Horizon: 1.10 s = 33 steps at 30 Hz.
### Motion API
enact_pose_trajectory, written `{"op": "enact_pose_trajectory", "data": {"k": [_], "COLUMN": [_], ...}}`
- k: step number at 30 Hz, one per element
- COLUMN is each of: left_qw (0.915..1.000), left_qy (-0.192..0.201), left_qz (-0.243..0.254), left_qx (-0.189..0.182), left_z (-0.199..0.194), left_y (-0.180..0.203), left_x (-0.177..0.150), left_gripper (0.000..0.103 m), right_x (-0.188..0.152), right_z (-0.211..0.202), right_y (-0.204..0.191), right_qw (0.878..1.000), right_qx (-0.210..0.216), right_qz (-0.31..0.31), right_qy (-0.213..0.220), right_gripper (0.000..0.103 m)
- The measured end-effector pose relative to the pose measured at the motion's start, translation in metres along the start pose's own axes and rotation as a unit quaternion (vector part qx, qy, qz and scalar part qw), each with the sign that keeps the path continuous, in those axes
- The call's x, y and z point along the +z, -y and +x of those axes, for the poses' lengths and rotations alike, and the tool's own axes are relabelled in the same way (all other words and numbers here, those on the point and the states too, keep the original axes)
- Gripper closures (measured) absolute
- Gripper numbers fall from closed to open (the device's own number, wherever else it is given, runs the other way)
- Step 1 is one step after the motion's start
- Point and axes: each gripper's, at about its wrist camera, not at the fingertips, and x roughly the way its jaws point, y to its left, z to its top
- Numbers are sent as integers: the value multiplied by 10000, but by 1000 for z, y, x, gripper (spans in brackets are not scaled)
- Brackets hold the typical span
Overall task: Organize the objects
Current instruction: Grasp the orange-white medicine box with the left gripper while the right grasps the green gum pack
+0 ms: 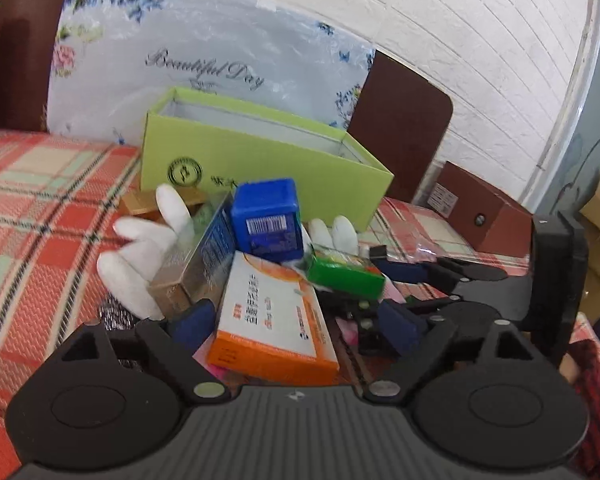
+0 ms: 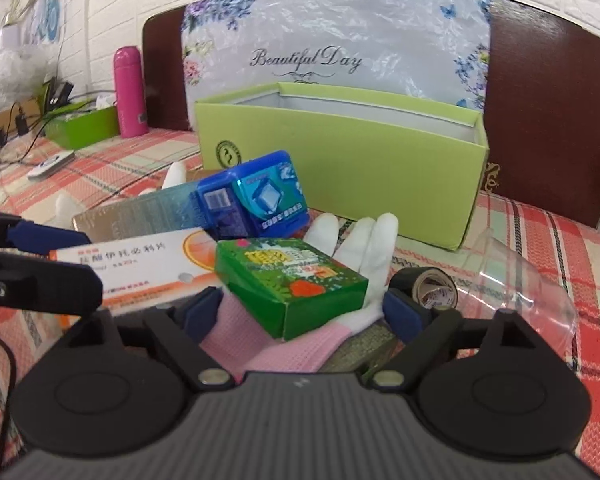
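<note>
White-gloved hands (image 2: pixel 356 248) (image 1: pixel 140 248) hold up a pile of small boxes in front of an open lime-green box (image 2: pixel 340 168) (image 1: pixel 260 160). The pile has an orange-and-white medicine box (image 1: pixel 272 312) (image 2: pixel 140 268), a blue box (image 1: pixel 268 220) (image 2: pixel 256 200), a green box (image 2: pixel 292 280) (image 1: pixel 344 272) and a silver carton (image 1: pixel 196 256) (image 2: pixel 140 212). My left gripper (image 1: pixel 296 322) is open, with the orange box's near end between its fingers, untouched. My right gripper (image 2: pixel 304 312) is open astride the green box, its pads just clear of it.
A black tape roll (image 2: pixel 424 284) and clear plastic packaging (image 2: pixel 520 272) lie on the checked bedcover (image 2: pixel 540 224) to the right. A pink bottle (image 2: pixel 130 92), a green tray (image 2: pixel 80 128) and cables sit far left. A brown box (image 1: pixel 480 212) stands right of the headboard (image 2: pixel 552 120).
</note>
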Motion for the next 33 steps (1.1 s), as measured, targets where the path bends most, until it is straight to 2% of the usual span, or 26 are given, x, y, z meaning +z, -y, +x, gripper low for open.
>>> {"op": "enact_pose_trajectory", "data": {"k": [4, 8, 9, 11, 12, 13, 18, 21, 23, 25, 29, 30, 31, 32, 33], "left_qw": [9999, 9992, 9988, 9975, 9968, 9959, 9930, 9925, 9928, 9937, 9946, 9943, 9940, 9938, 9939], "left_qy": [79, 82, 87, 79, 23, -58, -101, -176, -281, -317, -274, -270, -272, -268, -258], "left_qz": [-25, 205, 304, 518, 589, 678, 856, 822, 744, 647, 534, 560, 601, 630, 627], "left_qx": [72, 344, 369, 466, 533, 604, 805, 891, 900, 860, 843, 861, 870, 878, 874], "left_z": [-7, 2, 4, 11, 15, 19, 27, 36, 43, 46, 46, 46, 47, 47, 47], "left_y": [0, 11, 15, 19, 20, 22, 28, 30, 29, 26, 25, 25, 26, 26, 26], "left_x": [-7, -7, -7, -9, -9, -10, -11, -8, -7, -6, -6, -7, -7, -7, -8], "left_gripper": [11, 11, 11, 12, 16, 32, 31, 29, 31, 31, 32, 32, 33, 33, 33], "right_x": [4, 5, 5, 5, 6, 6, 8, 8, 8, 8, 10, 10, 10, 9, 9], "right_z": [-12, -16, -16, -16, -16, -16, -21, -21, -21, -19, -3, 3, 10, 13, 13], "right_y": [19, 27, 26, 22, 20, 18, 6, 4, 2, 3, 11, 14, 16, 19, 21], "right_qw": [9983, 9968, 9971, 9977, 9979, 9979, 9974, 9974, 9976, 9977, 9985, 9987, 9986, 9979, 9970], "right_qx": [199, 329, 340, 301, 268, 242, 121, 73, 120, 153, 209, 300, 370, 438, 527], "right_qz": [540, 690, 633, 515, 473, 423, 127, 58, 45, 76, 160, 233, 304, 417, 525], "right_qy": [135, 230, 247, 316, 360, 419, 692, 715, 675, 656, 479, 353, 241, 228, 233], "right_gripper": [59, 62, 62, 55, 45, 39, 38, 47, 47, 34, 28, 21, 19, 20, 28]}}
